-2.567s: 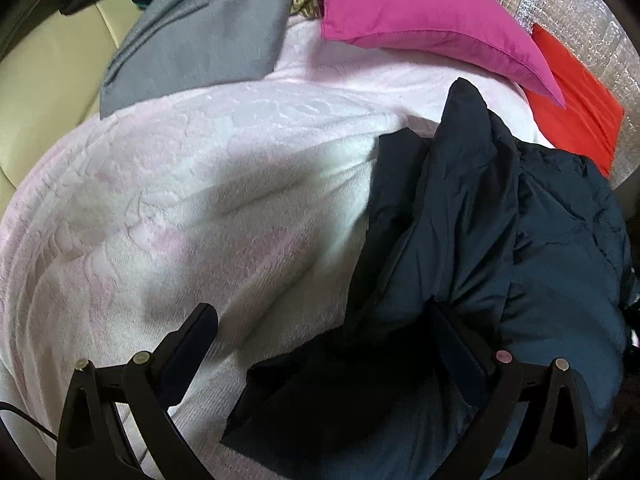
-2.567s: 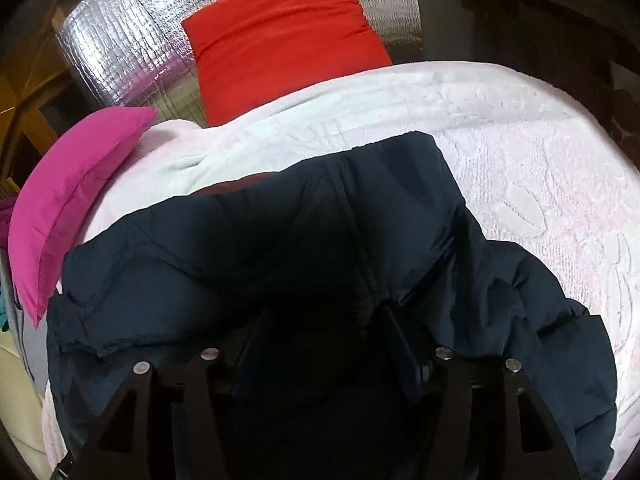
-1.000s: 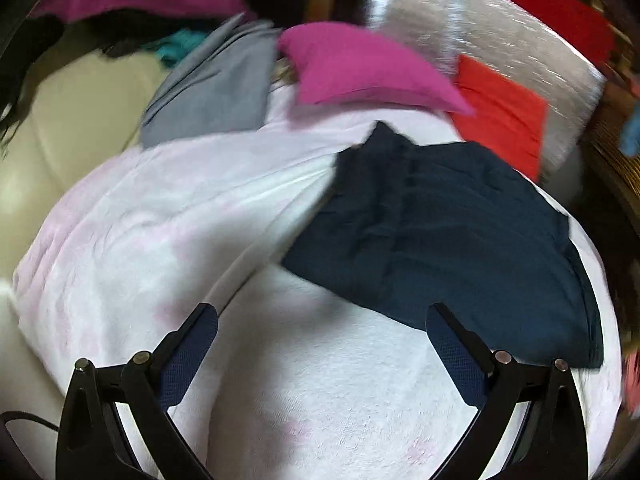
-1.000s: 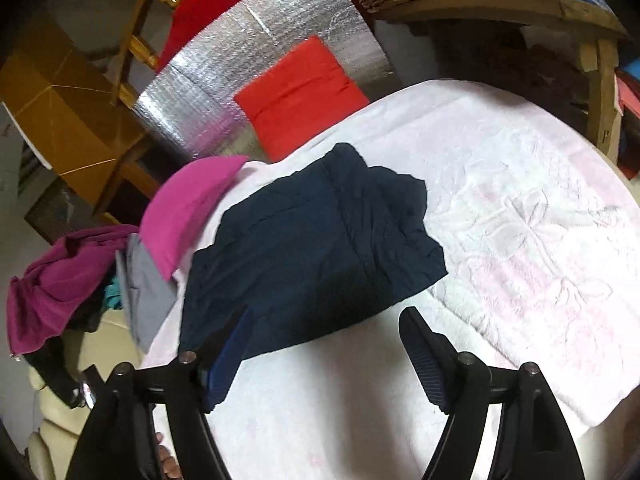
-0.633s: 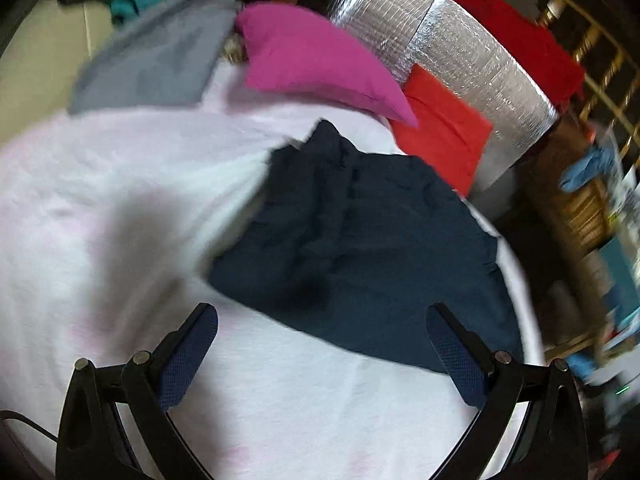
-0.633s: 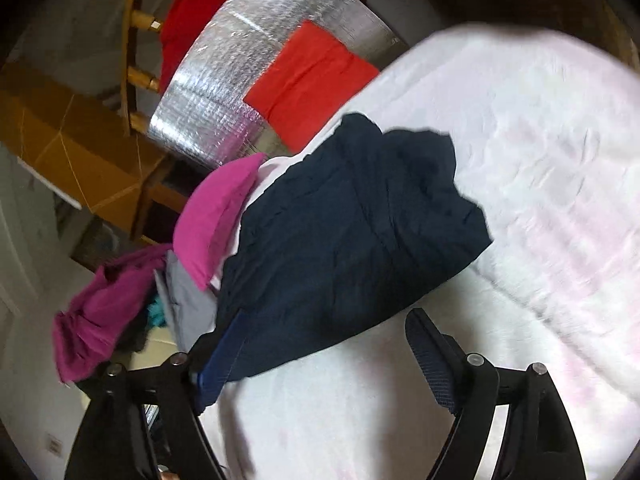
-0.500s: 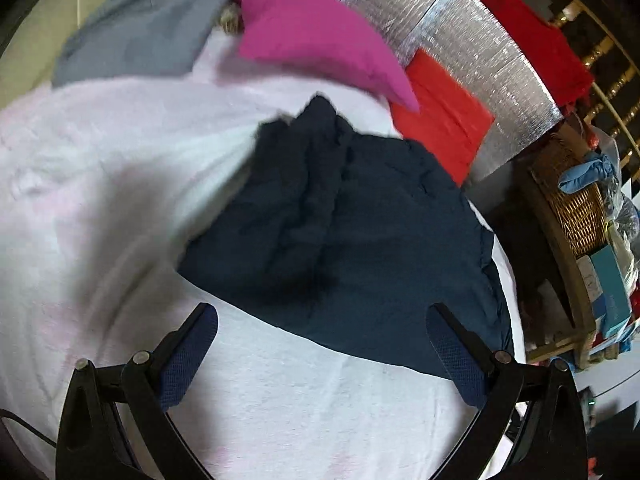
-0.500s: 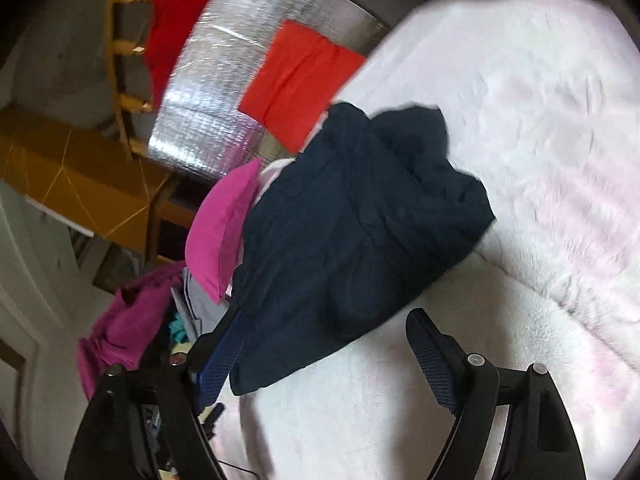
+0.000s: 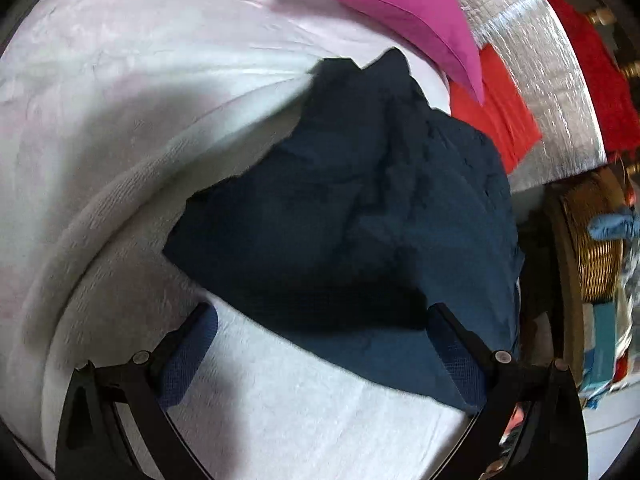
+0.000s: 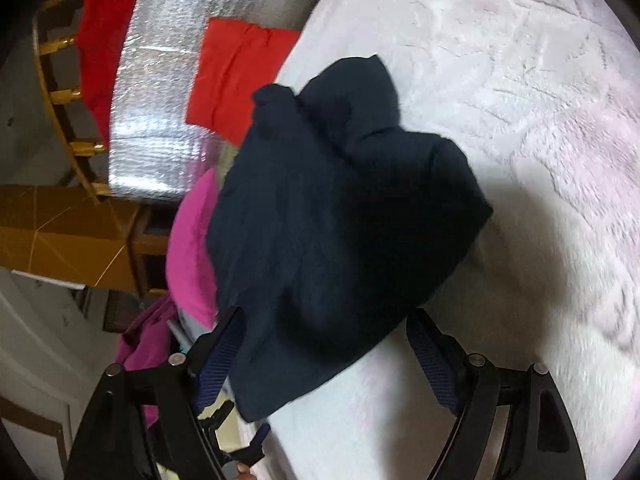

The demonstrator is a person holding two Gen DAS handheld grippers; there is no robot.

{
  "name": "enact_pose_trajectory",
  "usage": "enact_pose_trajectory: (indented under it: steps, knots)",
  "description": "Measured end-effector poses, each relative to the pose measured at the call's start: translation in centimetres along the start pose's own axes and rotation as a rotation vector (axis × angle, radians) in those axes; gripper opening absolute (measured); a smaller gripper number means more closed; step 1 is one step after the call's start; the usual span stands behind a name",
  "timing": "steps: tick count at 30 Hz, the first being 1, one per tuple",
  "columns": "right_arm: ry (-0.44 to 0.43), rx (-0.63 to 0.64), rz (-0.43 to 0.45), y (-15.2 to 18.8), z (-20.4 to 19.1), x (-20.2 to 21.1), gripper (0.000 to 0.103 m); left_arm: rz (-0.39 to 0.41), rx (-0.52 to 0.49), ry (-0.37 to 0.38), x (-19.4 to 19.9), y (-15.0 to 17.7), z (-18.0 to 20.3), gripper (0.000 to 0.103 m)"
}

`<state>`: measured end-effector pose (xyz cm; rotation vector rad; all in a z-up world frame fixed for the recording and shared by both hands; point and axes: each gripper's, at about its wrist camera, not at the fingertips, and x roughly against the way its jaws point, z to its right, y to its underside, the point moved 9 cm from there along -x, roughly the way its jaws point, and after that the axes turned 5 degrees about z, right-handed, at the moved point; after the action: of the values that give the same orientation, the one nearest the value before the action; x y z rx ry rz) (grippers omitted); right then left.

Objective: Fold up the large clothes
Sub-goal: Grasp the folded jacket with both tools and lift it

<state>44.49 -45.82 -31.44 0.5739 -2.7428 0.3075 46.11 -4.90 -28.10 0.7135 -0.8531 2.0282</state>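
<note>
While both grippers hang just short of it, a dark navy padded jacket [image 9: 360, 216] lies in a rough, bunched fold on a pale pink textured blanket [image 9: 120, 140] that covers the bed. At the left, the left gripper [image 9: 324, 340] points down at the jacket's near edge, its fingers spread wide with nothing pressed between them. Beyond the jacket lie a magenta pillow [image 9: 400, 12] and a red cushion [image 9: 500, 120] against a silver foil panel [image 9: 540, 80]. To the right, the right gripper [image 10: 324, 354] has its fingers wide apart too; the jacket's near hem lies between them, but they do not pinch it. The fold looks partly done. Next, each gripper likely needs to close on a near corner.
</note>
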Motion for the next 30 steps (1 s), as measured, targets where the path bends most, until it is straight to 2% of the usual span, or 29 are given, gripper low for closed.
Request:
enact_pose_trajectory:
  steps: [5, 8, 11, 14, 15, 21, 25, 30]
  knots:
    - [0.0, 0.041, 0.032, -1.8, -0.8, -1.5, 0.082, 0.025, 0.064, 0.068, -0.7, -1.4, 0.4, 0.103]
    - [0.002, 0.048, 0.057, -2.5, -1.0, -2.4, 0.074, 0.045, 0.1, 0.119, -0.9, -2.4, 0.6, 0.103]
    - [0.004, 0.04, 0.089, -3.3, -0.9, -3.0, 0.06, 0.082, 0.14, 0.162, -0.9, -3.1, 0.8, 0.101]
    - [0.002, 0.043, 0.112, -3.8, -1.0, -3.3, 0.051, 0.106, 0.123, 0.127, -1.1, -3.2, 1.2, 0.076]
    - [0.012, 0.054, 0.116, -3.8, -1.2, -3.3, 0.048, 0.114, 0.11, 0.099, -1.2, -3.2, 1.2, 0.064]
    - [0.04, 0.177, 0.129, -3.4, -3.3, -1.9, 0.034, 0.184, 0.069, 0.079, -0.2, -4.0, 1.8, 0.031]
    - [0.04, 0.24, 0.126, -2.9, -4.2, -0.9, 0.033, 0.208, 0.034, 0.082, 0.9, -4.3, 2.4, 0.024]
    - [0.054, 0.281, 0.104, -2.1, -4.2, 0.7, 0.033, 0.194, 0.008, 0.071, 2.1, -3.4, 2.3, 0.023]
